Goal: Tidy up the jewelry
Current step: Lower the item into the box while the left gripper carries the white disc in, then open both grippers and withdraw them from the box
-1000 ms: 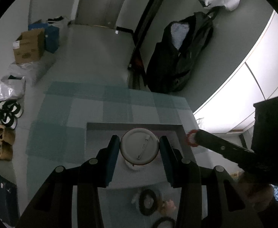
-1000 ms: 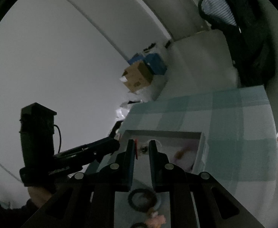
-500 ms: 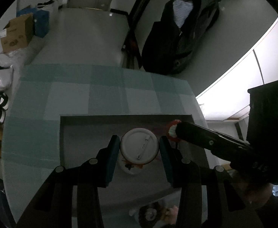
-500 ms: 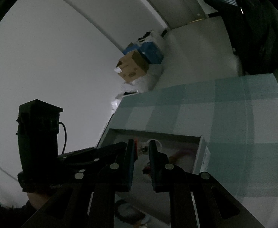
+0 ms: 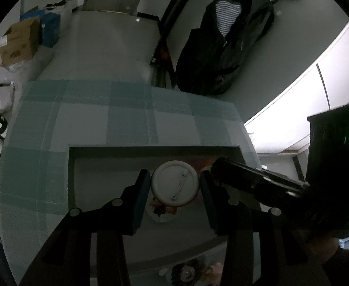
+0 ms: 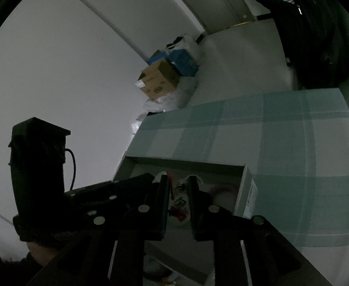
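Since both claws have dropped into the shallow grey cardboard box point(image 5: 155, 151), the left claw point(image 5: 174, 186), clamped on the round white pin badge point(image 5: 175, 184), looks ready to release at 6 o'clock, while the right claw point(image 6: 178, 186) grips a small red-edged trinket point(image 6: 172, 184).

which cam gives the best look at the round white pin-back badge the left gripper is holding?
Left wrist view. The round white pin-back badge sits back-side up between the left gripper fingers, metal pin bar visible, above the grey box. The right wrist view shows at most a sliver of it behind its own fingers, too dark to confirm.
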